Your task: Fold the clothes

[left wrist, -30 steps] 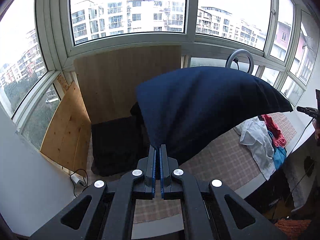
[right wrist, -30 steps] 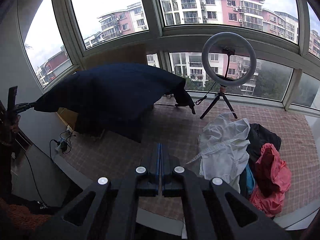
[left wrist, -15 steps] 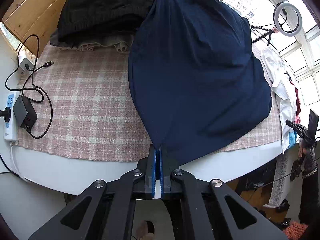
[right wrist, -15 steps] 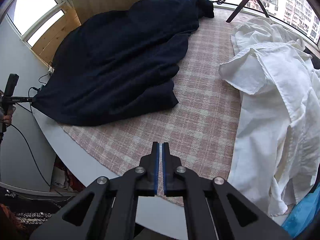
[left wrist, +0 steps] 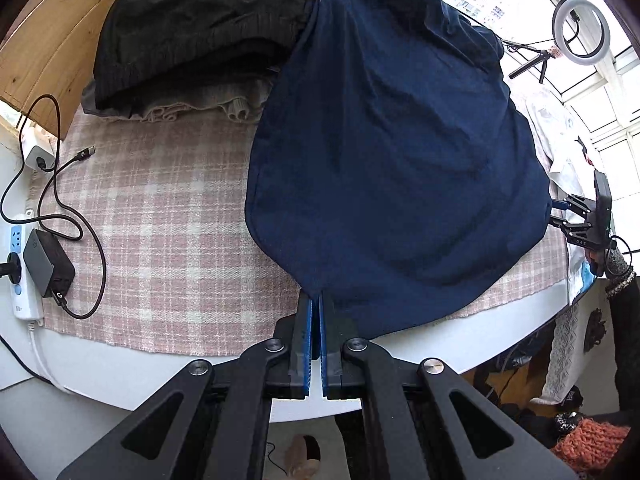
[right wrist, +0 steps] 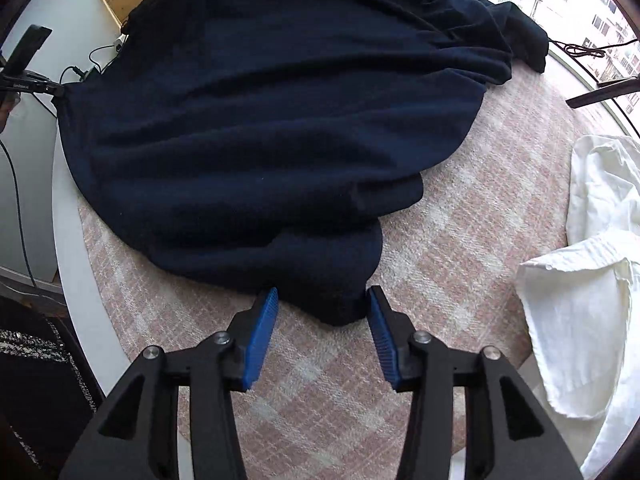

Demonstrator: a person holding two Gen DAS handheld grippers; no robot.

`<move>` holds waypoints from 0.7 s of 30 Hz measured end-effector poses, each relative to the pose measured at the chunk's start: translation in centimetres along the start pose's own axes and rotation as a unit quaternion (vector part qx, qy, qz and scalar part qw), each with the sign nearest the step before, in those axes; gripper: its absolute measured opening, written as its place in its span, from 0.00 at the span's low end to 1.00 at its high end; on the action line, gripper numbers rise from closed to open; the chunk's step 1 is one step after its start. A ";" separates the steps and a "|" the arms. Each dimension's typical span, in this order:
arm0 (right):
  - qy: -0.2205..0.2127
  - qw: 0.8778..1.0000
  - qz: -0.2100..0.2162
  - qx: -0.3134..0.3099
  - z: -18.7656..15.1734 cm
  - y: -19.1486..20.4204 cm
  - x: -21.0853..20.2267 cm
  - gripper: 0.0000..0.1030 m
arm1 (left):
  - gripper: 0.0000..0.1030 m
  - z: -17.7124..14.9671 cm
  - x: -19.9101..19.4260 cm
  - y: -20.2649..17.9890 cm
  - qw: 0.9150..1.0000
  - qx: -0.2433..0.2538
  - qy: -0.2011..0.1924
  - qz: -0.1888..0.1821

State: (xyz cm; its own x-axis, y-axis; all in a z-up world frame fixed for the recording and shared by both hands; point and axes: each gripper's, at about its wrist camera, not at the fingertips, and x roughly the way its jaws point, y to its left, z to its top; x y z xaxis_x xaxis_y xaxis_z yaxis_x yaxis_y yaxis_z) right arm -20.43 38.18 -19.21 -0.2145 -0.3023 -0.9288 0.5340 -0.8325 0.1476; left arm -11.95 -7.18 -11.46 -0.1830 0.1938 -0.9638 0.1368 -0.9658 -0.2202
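A navy garment lies spread over the pink checked cloth on the table. My left gripper is shut on the garment's near corner at the table's front edge. In the right wrist view the same garment fills the middle, and the left gripper pinches its far left corner. My right gripper points down at the cloth with its jaws opening. A rounded corner of the garment lies between the blue pads, which do not press on it. The right gripper also shows at the garment's right edge.
A stack of folded dark clothes sits at the back against a wooden board. A power strip, charger and cable lie at the left. A white shirt is crumpled to the right. A ring light stands by the window.
Both grippers tipped down from the windows toward the table. The garment went from hanging in the air to lying on the cloth. The right jaws opened around its corner.
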 end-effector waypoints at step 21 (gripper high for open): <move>-0.193 0.964 0.020 0.183 -12.4 4.1 -29.4 0.01 | 0.02 -5.4 -9.5 -2.1 0.993 -0.004 -0.107 -0.055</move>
State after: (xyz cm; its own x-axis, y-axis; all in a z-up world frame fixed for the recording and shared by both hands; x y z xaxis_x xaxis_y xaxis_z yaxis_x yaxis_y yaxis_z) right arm -1.83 49.45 4.53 -0.5260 -0.4282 -0.7348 0.2396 -0.9036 0.3551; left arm -5.20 -6.07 -2.69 -0.3998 0.2561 -0.8801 0.1114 -0.9395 -0.3240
